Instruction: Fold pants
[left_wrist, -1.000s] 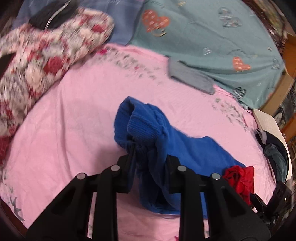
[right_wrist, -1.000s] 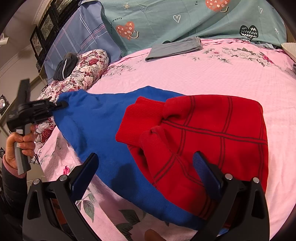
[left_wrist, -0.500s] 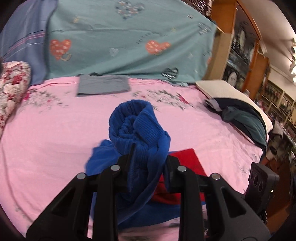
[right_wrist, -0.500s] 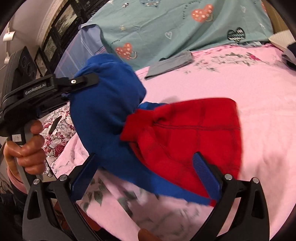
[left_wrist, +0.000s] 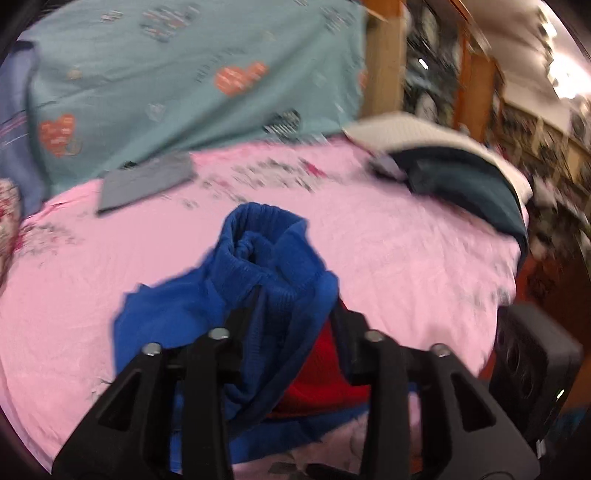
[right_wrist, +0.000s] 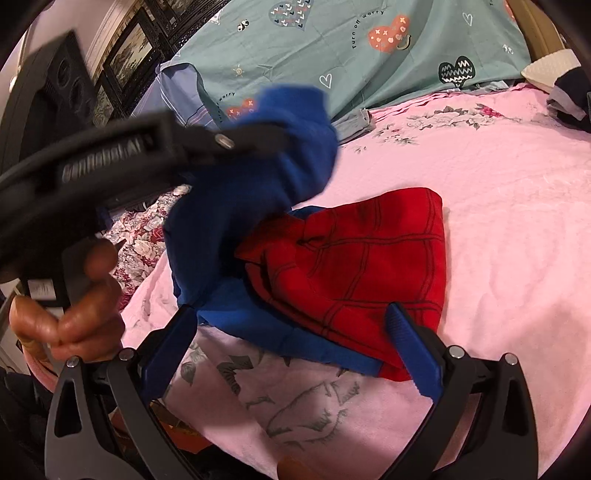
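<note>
The pants (right_wrist: 351, 266) are blue with a red, dark-lined part and lie bunched on the pink bed sheet (right_wrist: 498, 206). My left gripper (left_wrist: 291, 317) is shut on the blue ribbed cuff (left_wrist: 266, 254) and holds that end lifted over the red part (left_wrist: 317, 373). In the right wrist view the left gripper (right_wrist: 280, 140) shows at upper left, held in a hand, with the blue cloth (right_wrist: 251, 199) hanging from it. My right gripper (right_wrist: 291, 328) is open and empty, its blue pads either side of the pants' near edge.
A folded grey garment (left_wrist: 147, 181) lies at the back of the bed by the teal heart-print cover (left_wrist: 177, 85). A floral pillow (right_wrist: 140, 240) is at left. Dark clothes (left_wrist: 465, 181) and a white pillow (left_wrist: 410, 129) lie at right, near wooden shelves.
My left gripper has lifted the blue cuff end and carried it rightward over the red part, so the pants double over. The right gripper stays open near the front edge.
</note>
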